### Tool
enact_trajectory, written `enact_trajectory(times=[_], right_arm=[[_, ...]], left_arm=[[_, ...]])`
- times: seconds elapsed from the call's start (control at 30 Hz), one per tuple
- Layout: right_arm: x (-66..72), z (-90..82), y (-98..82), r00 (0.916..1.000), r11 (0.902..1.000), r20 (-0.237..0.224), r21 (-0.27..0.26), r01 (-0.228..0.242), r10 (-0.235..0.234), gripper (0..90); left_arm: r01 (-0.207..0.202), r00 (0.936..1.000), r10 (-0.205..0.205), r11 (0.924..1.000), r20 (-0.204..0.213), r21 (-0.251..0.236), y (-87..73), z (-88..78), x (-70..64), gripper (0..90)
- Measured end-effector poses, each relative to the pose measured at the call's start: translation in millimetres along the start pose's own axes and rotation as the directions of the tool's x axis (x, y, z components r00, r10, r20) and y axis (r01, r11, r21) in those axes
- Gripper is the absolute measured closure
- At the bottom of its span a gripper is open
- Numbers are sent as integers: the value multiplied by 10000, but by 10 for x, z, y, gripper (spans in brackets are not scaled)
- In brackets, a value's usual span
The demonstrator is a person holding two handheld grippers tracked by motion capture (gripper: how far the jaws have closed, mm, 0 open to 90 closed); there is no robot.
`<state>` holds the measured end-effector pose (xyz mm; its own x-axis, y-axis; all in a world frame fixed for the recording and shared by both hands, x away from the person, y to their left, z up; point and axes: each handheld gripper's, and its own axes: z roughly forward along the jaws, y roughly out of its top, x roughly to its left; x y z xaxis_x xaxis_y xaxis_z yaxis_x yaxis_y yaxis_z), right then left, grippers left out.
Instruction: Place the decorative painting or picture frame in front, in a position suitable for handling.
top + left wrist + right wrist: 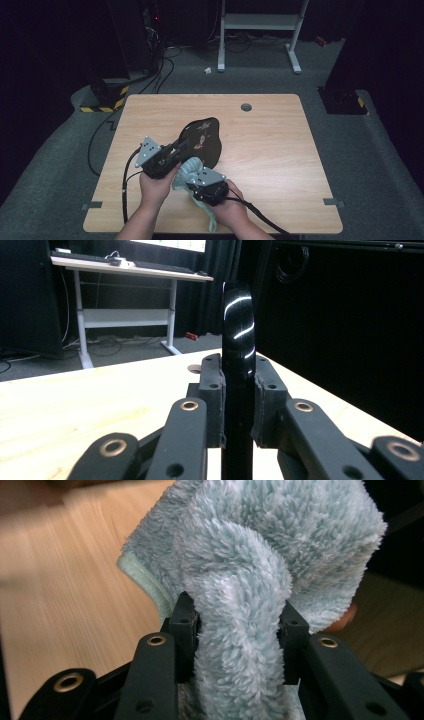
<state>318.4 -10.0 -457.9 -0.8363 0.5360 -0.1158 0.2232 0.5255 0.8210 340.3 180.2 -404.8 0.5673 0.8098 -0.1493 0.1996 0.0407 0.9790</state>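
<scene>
Plate (202, 140), dark and patterned, sits tilted ahead of my left gripper (176, 150) from above, towel (187, 172) beside it. Left gripper view: pads (212, 390) pinch its rim. Right gripper view: my right gripper (239, 630) clamps the blue towel (250, 555).

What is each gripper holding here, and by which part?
The left gripper clamps the dark glossy plate by its edge, with the plate standing edge-on between the jaws. The right gripper is closed on a bunched fold of the light blue fluffy cloth.
</scene>
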Motion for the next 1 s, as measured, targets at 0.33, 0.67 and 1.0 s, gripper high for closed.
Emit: enact_trajectory(times=[0.33,0.67,1.0], right_arm=[[-40,157,-223,9993,9986,-70,386,-353,356,629],[-82,281,-494,9979,9901,-146,1269,-604,627,630],[-66,42,13,9996,9996,95,57,-277,276,628]], left_arm=[[66,10000,-66,10000,2,19,2,1,7,786],[68,10000,-68,10000,25,-22,-4,-1,3,786],[99,9999,-99,10000,23,10,1,2,20,787]])
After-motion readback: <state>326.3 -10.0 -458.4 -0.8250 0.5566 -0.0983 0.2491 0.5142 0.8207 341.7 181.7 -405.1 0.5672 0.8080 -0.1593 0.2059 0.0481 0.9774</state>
